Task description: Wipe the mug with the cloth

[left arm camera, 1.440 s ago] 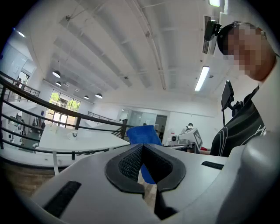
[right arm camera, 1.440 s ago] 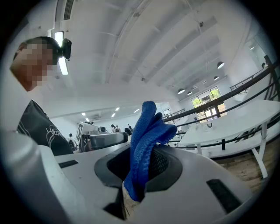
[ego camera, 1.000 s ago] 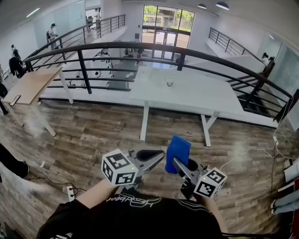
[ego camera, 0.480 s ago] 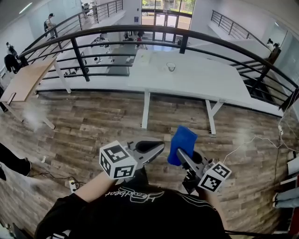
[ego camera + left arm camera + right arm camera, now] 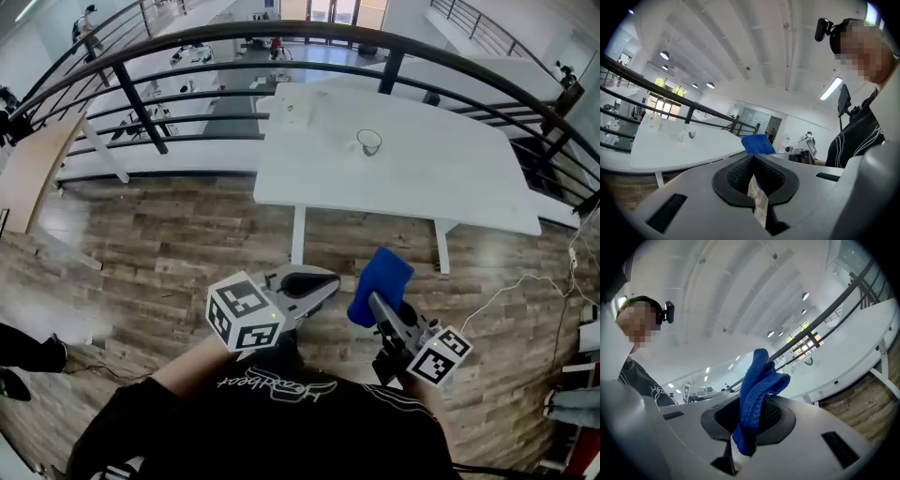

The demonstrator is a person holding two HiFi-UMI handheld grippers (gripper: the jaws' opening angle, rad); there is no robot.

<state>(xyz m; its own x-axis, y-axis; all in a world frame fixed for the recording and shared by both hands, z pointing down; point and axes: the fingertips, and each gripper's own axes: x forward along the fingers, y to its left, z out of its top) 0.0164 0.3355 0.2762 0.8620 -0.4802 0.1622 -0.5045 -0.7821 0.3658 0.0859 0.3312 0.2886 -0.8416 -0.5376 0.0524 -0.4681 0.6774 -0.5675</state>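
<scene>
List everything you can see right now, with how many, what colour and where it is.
long white table: one, white, ahead on the floor
clear glass mug: one, see-through, on the white table's far half
small pale object: one, whitish, on the table left of the mug; too small to identify
blue fuzzy cloth: one, blue, clamped in the right gripper
curved black metal railing: one, black, behind the table
light wooden tabletop: one, tan, far left
wood-plank floor: brown, below
left gripper: grey, shut, empty
right gripper: grey, shut on the cloth
</scene>
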